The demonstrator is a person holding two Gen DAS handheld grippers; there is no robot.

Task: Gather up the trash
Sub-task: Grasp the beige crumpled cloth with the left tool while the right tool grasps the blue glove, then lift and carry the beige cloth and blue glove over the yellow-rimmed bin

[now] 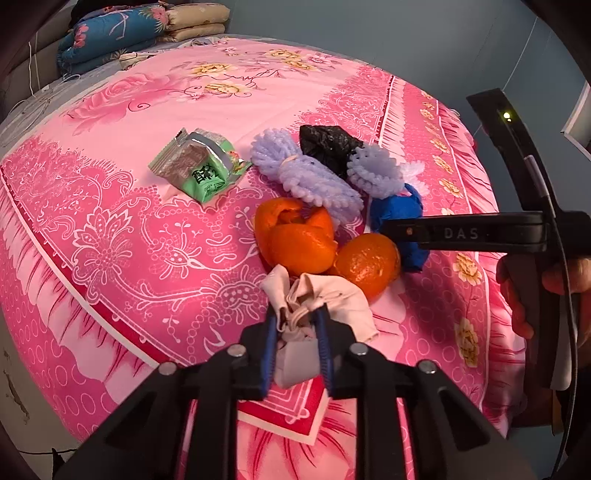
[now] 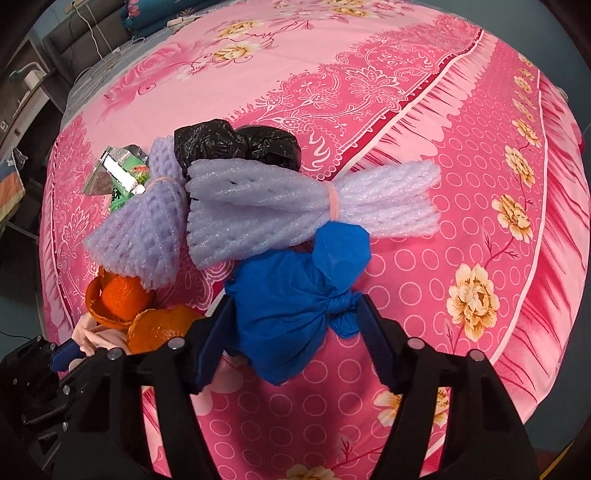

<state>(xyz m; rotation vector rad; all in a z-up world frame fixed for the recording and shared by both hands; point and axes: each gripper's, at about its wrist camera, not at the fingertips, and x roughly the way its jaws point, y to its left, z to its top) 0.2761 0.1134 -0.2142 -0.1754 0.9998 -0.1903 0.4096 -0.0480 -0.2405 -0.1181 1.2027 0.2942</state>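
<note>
- The trash sits in one small pile on a pink flowered bed cover (image 1: 110, 184)
- There is one beige crumpled bag (image 1: 325, 295), at the near end of the pile
- The left claw (image 1: 297, 325) is squeezed tight on this beige bag, with the bag bunched up between its two blue fingers (image 1: 267, 347)
- There is one blue tied bag (image 2: 291, 295), at the right side of the pile
- The right claw (image 2: 291, 321) sits around the blue bag, one finger on each side; its fingers are part way together and look to touch the bag, but I cannot tell if they press it
- There are two orange peel pieces (image 1: 295, 236), just beyond the beige bag and touching it
- There are two pale purple foam net bundles (image 2: 295, 199), each tied in the middle, lying side by side past the peels
- There is one black plastic bag (image 2: 236, 144), at the far end, partly under the foam nets
- There is one green snack wrapper (image 1: 199, 166), alone on the left, just beside the pile
- A person's hand (image 1: 554, 295) holds the right claw's handle at the right edge
- Folded blankets (image 1: 122, 33) lie far away at the head of the bed
</note>
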